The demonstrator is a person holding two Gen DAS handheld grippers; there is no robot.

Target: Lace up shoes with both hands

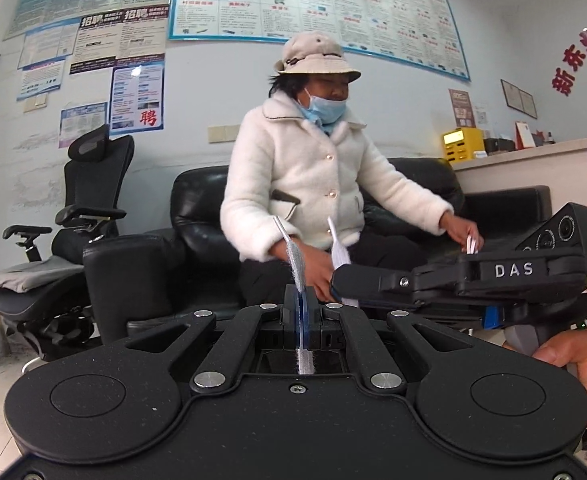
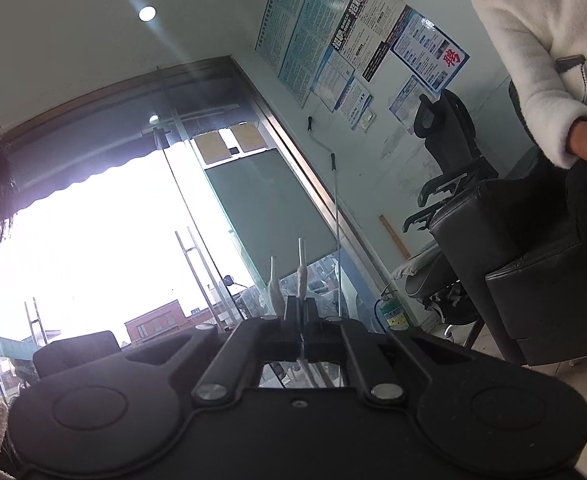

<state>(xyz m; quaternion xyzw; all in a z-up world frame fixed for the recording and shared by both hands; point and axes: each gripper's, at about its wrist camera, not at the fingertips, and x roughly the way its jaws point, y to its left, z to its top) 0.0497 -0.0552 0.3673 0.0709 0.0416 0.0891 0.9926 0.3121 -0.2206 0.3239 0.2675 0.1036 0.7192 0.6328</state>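
On right tool (image 1: pixel 339 280) "DAS" lettering (image 1: pixel 513 270), left tool (image 1: pixel 302 300) pinching grey lace (image 1: pixel 295 258)

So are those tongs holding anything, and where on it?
Yes. The left tongs pinch a grey shoelace just below its tip; the right tongs pinch a white shoelace likewise.

Matte black left claw (image 1: pixel 302 300) with silver screws; right claw (image 1: pixel 343 280) marked "DAS", seemingly blue-padded.

Both your grippers are raised ahead of you, each pinching a lace end.

Your left gripper (image 1: pixel 302 300) clamps one lace end (image 1: pixel 293 254); your right gripper (image 1: pixel 335 280) reaches in from the right, just beside it, clamping the other lace end (image 1: pixel 339 250). Behind them a person (image 1: pixel 313 168) sits on a sofa (image 1: pixel 197 216), with an office chair (image 1: pixel 81 208) further left.
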